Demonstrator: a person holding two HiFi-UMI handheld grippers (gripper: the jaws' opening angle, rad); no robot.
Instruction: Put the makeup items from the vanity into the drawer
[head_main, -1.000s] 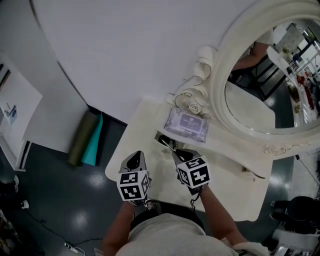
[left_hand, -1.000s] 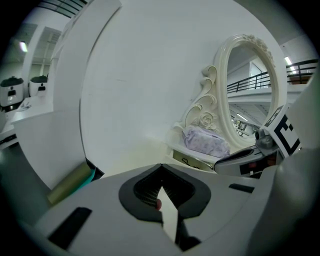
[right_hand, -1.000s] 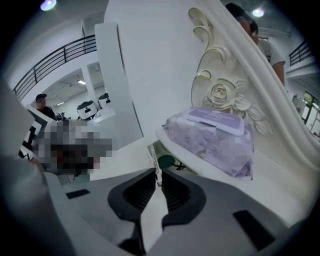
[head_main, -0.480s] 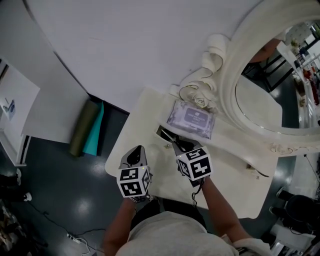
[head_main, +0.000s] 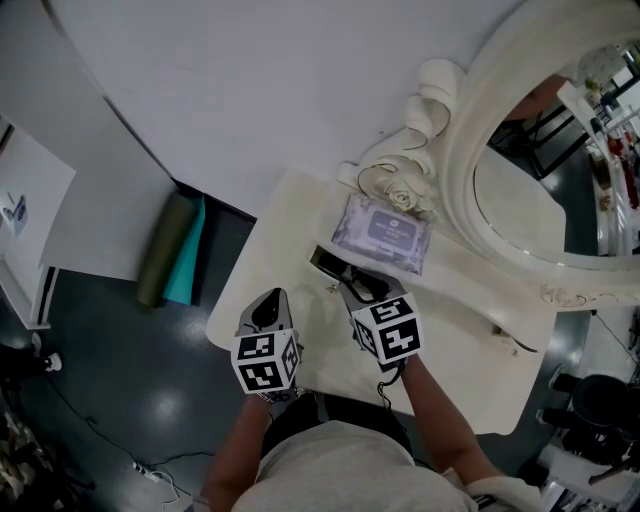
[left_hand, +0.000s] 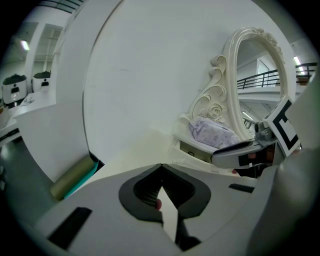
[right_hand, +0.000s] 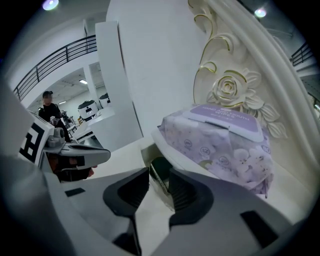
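Drawer (head_main: 323, 259) at 11 o'clock may jam if your slightly parted right gripper (head_main: 352, 284), straddling a thin panel (right_hand: 159, 186), twists; left gripper (head_main: 267, 304) closed, empty.

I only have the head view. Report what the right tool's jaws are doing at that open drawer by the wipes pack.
Observer: In the right gripper view, the right tool has its jaws apart. A thin flat edge stands between them at the mouth of the drawer.
Operator: Now check inside the drawer.
Observer: It holds something dark green just beyond the jaws. I cannot tell what it is.
Operator: Give me the left tool.
Observer: The left tool has its jaws together, with nothing between them.
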